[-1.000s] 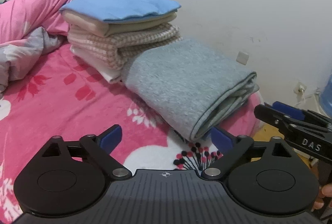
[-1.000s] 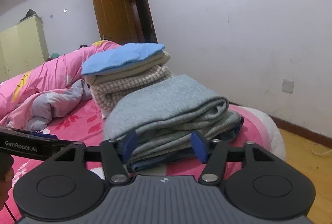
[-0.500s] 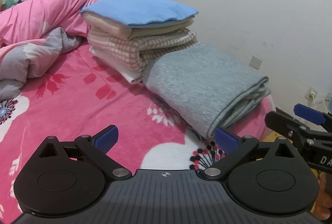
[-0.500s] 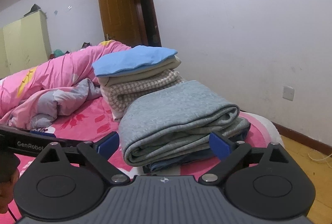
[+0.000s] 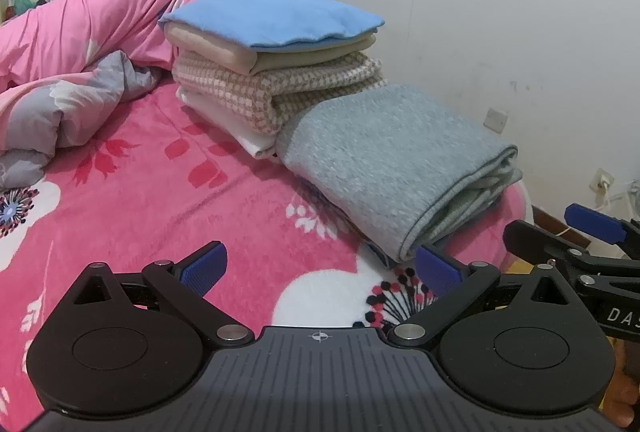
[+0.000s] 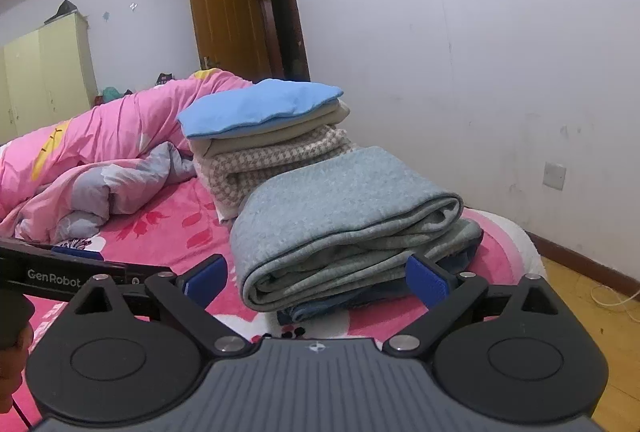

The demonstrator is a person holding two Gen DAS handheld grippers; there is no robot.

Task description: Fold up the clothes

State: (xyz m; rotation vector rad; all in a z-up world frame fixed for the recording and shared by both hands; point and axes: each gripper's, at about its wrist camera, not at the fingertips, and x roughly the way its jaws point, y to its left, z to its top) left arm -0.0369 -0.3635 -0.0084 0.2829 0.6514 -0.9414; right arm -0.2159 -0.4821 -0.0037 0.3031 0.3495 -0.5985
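On pink bedspread [image 5: 168, 200]: folded grey garment [image 5: 392, 160], touching far stack of folded clothes [image 5: 276, 60]. Left gripper [image 5: 320, 266] fingers spread, empty. Right gripper [image 6: 316, 278] fingers spread, empty.

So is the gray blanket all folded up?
Folded. The gray blanket shows stacked layers at its rounded near edge, lying on the bed.

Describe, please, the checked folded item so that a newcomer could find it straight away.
On the pink floral bed, a stack of folded laundry sits by the white wall. The checked folded item lies under the blue and cream pieces; only it has a beige-and-white houndstooth weave.
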